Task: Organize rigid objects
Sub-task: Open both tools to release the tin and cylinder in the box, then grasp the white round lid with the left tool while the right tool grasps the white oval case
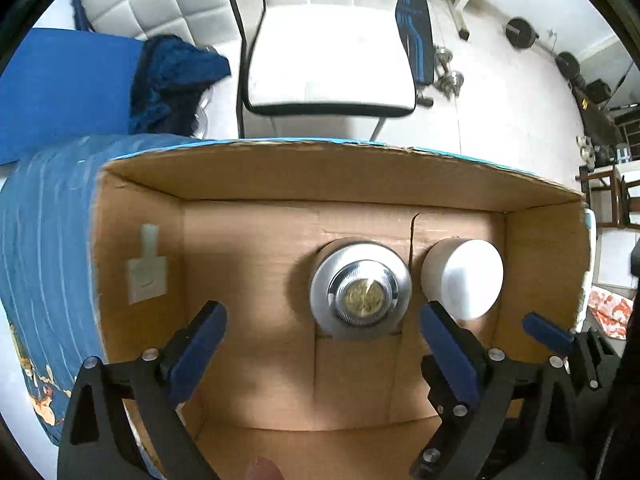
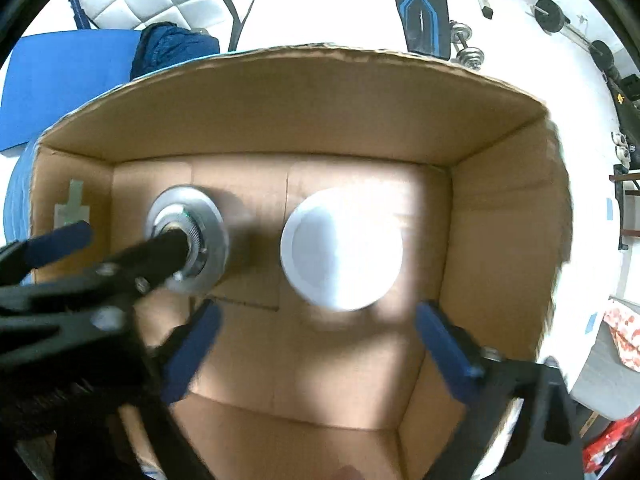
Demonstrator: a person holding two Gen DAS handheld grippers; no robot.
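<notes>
An open cardboard box [image 1: 340, 176] [image 2: 304, 92] holds a silver metal jar with a gold centre [image 1: 361, 289] [image 2: 188, 240] and a white round container [image 1: 464, 276] [image 2: 342, 250], side by side on its floor. My left gripper [image 1: 322, 344] is open and empty above the silver jar; one of its arms crosses that jar in the right wrist view. My right gripper [image 2: 316, 336] is open and empty above the white container; one of its fingers [image 1: 546, 334] shows at the right in the left wrist view.
The box sits on a blue striped cover [image 1: 44, 248]. Beyond it stand a white chair [image 1: 328, 72], a blue mat [image 1: 60, 92] with a dark blue cloth [image 1: 176, 76], and dumbbells and weight plates [image 1: 520, 32] on the white floor.
</notes>
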